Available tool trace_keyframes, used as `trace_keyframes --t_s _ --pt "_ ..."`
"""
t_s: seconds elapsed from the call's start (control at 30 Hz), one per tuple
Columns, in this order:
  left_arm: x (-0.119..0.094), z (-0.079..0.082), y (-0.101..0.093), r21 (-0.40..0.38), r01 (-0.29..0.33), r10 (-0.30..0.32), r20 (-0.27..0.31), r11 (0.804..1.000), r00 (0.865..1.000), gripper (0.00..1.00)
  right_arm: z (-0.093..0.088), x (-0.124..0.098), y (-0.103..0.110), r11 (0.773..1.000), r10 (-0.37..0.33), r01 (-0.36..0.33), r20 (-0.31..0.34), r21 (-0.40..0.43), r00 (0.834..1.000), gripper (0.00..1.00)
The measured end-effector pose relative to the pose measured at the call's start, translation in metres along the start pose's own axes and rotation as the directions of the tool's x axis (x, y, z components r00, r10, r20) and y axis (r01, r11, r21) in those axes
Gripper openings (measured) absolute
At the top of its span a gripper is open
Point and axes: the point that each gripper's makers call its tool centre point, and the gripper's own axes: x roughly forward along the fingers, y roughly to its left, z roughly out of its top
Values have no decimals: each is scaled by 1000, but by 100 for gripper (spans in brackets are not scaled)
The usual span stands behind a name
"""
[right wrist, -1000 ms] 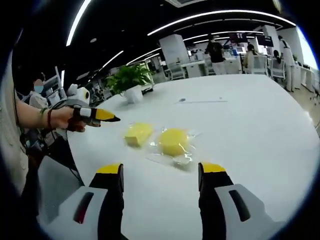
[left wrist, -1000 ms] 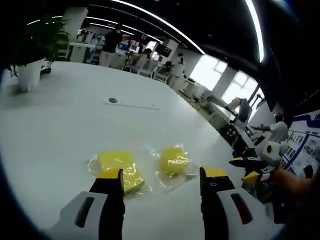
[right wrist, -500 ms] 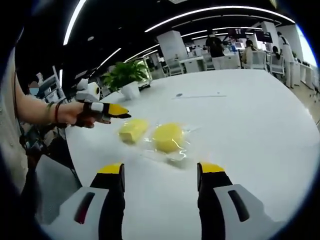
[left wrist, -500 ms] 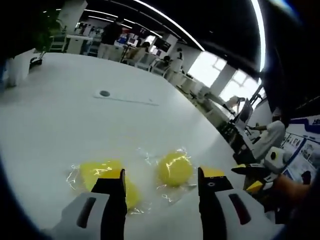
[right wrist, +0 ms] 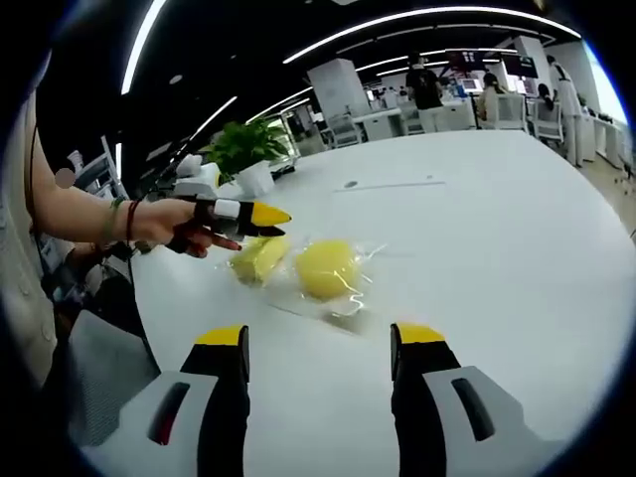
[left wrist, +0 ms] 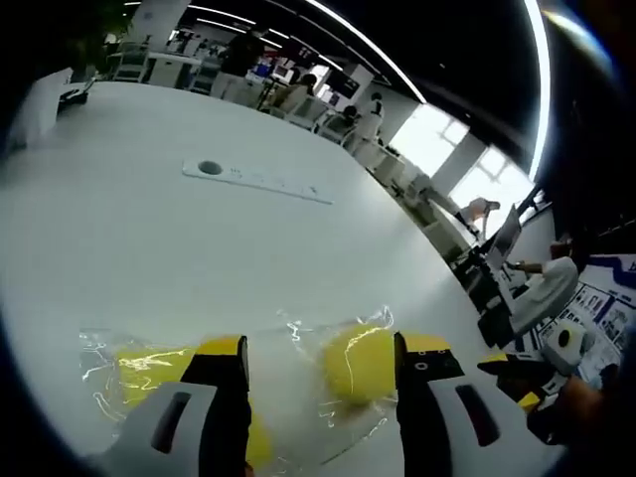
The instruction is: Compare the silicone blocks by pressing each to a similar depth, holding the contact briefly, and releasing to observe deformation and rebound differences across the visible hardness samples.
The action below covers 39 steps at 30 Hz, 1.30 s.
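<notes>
Two yellow silicone blocks in clear wrap lie on the white table (left wrist: pixel 149 229). In the left gripper view the round block (left wrist: pixel 358 363) sits between my open jaws, close to the right one. The square block (left wrist: pixel 139 366) is partly hidden behind the left jaw. My left gripper (left wrist: pixel 323 348) holds nothing. The right gripper view shows the left gripper (right wrist: pixel 260 215), held by a hand, hovering just over the square block (right wrist: pixel 256 258), with the round block (right wrist: pixel 328 268) beside it. My right gripper (right wrist: pixel 318 336) stands open and apart from both blocks, and it also appears as the right gripper (left wrist: pixel 512 378) at the table's edge.
A potted plant (right wrist: pixel 243 149) stands at the table's far corner. A round cable grommet (left wrist: pixel 211 169) and a thin strip lie mid-table. The table edge runs near the person's arm (right wrist: pixel 89 214). People sit at desks (right wrist: pixel 437 89) beyond.
My left gripper has gone forward and lower, so both blocks now lie close at its jaws; from the right it has moved over the square block. The right gripper has hardly shifted.
</notes>
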Motion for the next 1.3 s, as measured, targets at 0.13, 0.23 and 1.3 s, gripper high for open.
trace_keyframes --t_s 0.13,0.23,1.3 --pt "19 -3 -3 -8 -4 4 -23 1000 1000 57 -2 -1 -3 1000 -5 5 -1 7 1000 52" --pt "29 -8 -2 -25 -21 20 -38 999 999 60 -4 -1 -4 1000 -7 7 -3 12 1000 51" --pt "57 -14 16 -311 -102 102 -17 945 995 19 -5 -9 -19 999 -40 40 -7 12 999 47"
